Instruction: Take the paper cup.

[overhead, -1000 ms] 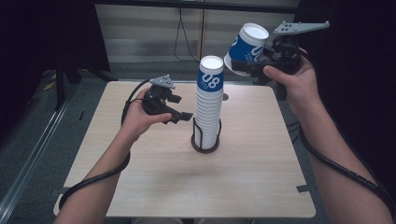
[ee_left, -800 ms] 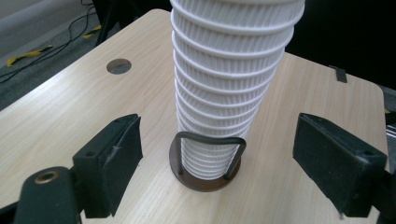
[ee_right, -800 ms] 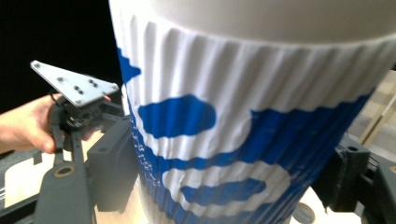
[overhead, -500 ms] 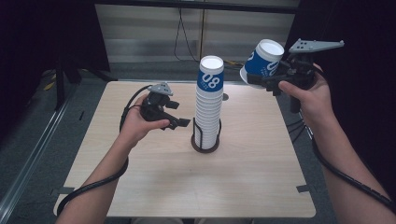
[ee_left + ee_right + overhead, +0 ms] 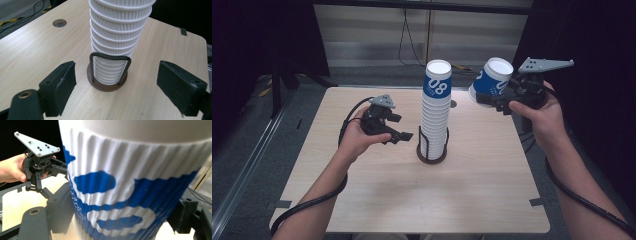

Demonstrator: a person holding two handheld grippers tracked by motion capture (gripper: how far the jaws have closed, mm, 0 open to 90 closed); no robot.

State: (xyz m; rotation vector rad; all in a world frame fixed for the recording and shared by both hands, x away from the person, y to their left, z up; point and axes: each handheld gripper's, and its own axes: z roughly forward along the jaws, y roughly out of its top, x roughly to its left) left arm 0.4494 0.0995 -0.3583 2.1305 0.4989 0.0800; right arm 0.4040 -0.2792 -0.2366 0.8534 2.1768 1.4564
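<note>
Lower than a second ago, the right gripper (image 5: 498,101) clamps a blue-and-white cup (image 5: 490,80) above the table (image 5: 362,200), right of the cup stack (image 5: 436,107); the left gripper (image 5: 404,135), wide open and empty, faces the stack's holder (image 5: 107,85).

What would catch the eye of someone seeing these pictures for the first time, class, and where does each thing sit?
A tall stack of cups rises from a wire holder at the table's middle. To its right, the right gripper holds a single blue and white cup tilted in the air, above the table's far right edge. The left gripper, jaws open, points at the stack's base.
</note>
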